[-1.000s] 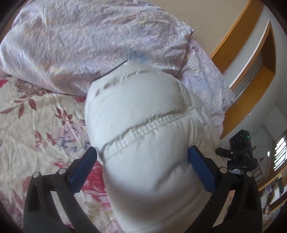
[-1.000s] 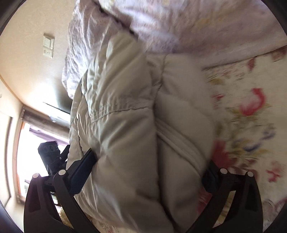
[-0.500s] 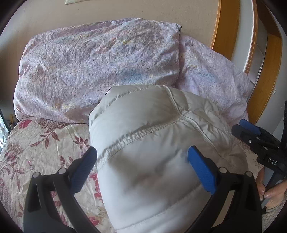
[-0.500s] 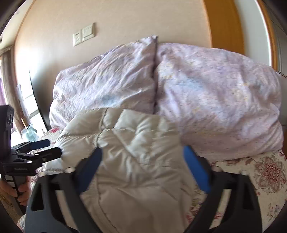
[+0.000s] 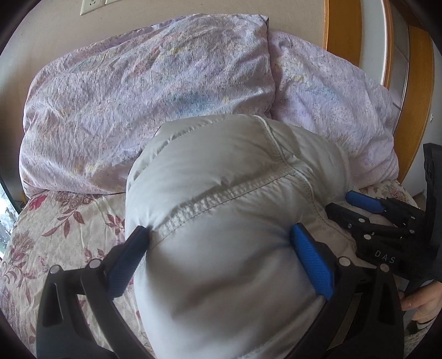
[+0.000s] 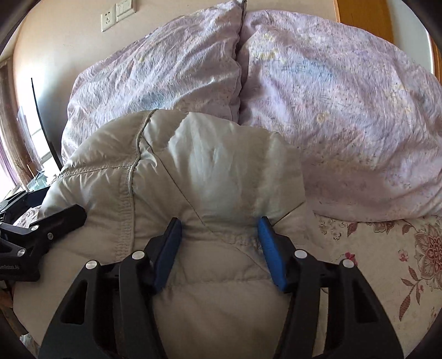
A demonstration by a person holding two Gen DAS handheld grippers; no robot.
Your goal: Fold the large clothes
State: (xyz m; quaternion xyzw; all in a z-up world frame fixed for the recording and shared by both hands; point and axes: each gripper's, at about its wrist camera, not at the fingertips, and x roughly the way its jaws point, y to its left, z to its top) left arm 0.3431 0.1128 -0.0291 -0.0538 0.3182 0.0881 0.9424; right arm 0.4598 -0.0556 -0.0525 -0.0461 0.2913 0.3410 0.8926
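Puffer jacket (image 5: 221, 221), white and quilted, fills the near part of both wrist views; it is a thick bundle that lies on the bed, on the floral sheet (image 5: 69, 229), with its far end against the pillows. The left gripper (image 5: 221, 248) has its blue fingers (image 5: 310, 265) set wide, one on each side of the bundle, and the padding bulges between them; they press its flanks, so I judge they hold the bulk by squeezing and not by pinching an edge. A stitched seam (image 5: 221, 198) runs across the jacket just beyond the finger tips.

The right gripper (image 6: 219, 243) stands narrower. Its blue fingers (image 6: 272, 251) close on a ridge of the jacket (image 6: 207, 171), near a seam, and the cloth puckers between them. In the left view the right gripper (image 5: 367, 215) shows at the right flank of the bundle, so the two tools grip the jacket from opposite sides. This seems sensible to me: padding so thick springs open, and two holds keep the folded shape together while it is set down.

Farther off, two lilac pillows (image 6: 331, 110) lean on the beige wall (image 6: 69, 41), which carries a socket plate (image 6: 110, 18). A wooden frame (image 5: 342, 41) stands at the right.
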